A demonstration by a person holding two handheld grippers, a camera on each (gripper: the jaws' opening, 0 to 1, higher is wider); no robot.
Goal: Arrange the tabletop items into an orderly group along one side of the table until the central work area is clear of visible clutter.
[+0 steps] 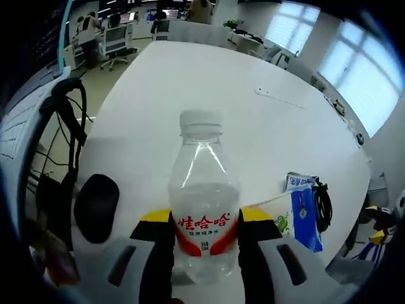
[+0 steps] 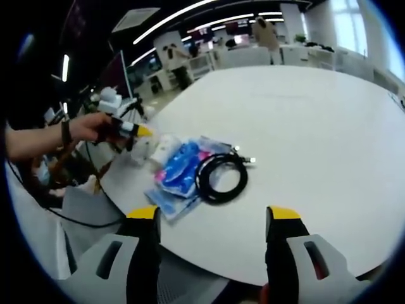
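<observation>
Bottle [image 1: 204, 202] of clear plastic, white cap, red-and-white label, is standing upright between the jaws of the left gripper [image 1: 205, 231] in the left gripper view. Both yellow-tipped jaws are pressing against the label on either side, so the left gripper is clamping the bottle. Whether the bottle's base is resting on the white table [image 1: 253, 126] or hanging just above it, I cannot tell; the base is sitting low between the jaws.

Left of the bottle, a black rounded object [image 1: 96, 206] is lying on the table near the edge. Right of the bottle, a blue-and-white packet [image 1: 302, 212] is lying flat with a black coiled cable [image 1: 323, 206] just beside it, near the table's right edge. Farther up the table, well apart from the rest, a thin white item [image 1: 278, 98] is lying alone; what it is cannot be told.

In the right gripper view, the right gripper [image 2: 213, 218] is hovering with its jaws spread wide and nothing between them. Ahead of it, a blue packet [image 2: 180, 171] is lying on the white table [image 2: 316, 126] near the edge, and a black cable coil [image 2: 221, 177] is touching its right side. A small white object [image 2: 163, 149] is sitting just beyond the packet. At the left, a person's hand [image 2: 88, 126] is gripping the other gripper [image 2: 130, 130], its yellow tip pointing toward the packet.
</observation>
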